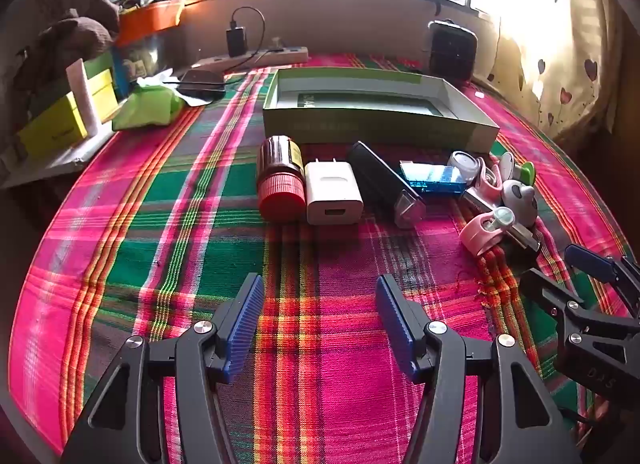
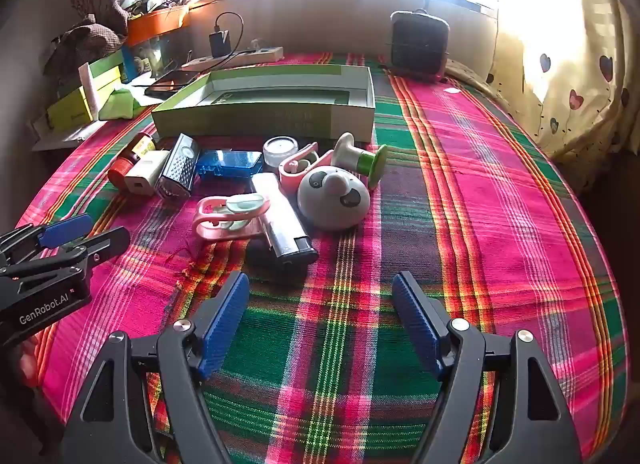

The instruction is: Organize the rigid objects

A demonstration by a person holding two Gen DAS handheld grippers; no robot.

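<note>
Both grippers tilt downward over the pink-and-green plaid cloth (image 1: 120, 204), the left gripper (image 1: 320, 320) and right gripper (image 2: 320, 320) each with blue-padded jaws spread wide and nothing between them. Ahead, mid-frame, a row of small rigid objects, among them a white plastic charger block (image 1: 333, 192) and a red-capped brown bottle (image 1: 280, 180), lies just before the open green cardboard box (image 1: 380, 124).

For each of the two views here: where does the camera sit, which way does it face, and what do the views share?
Left wrist: on the left gripper, angled down across the plaid cloth toward the open box; its own open fingers show, the right gripper at right.
Right wrist: on the right gripper, same heading; open fingers show, the left gripper at left.
Shared: box, white charger, window.
</note>
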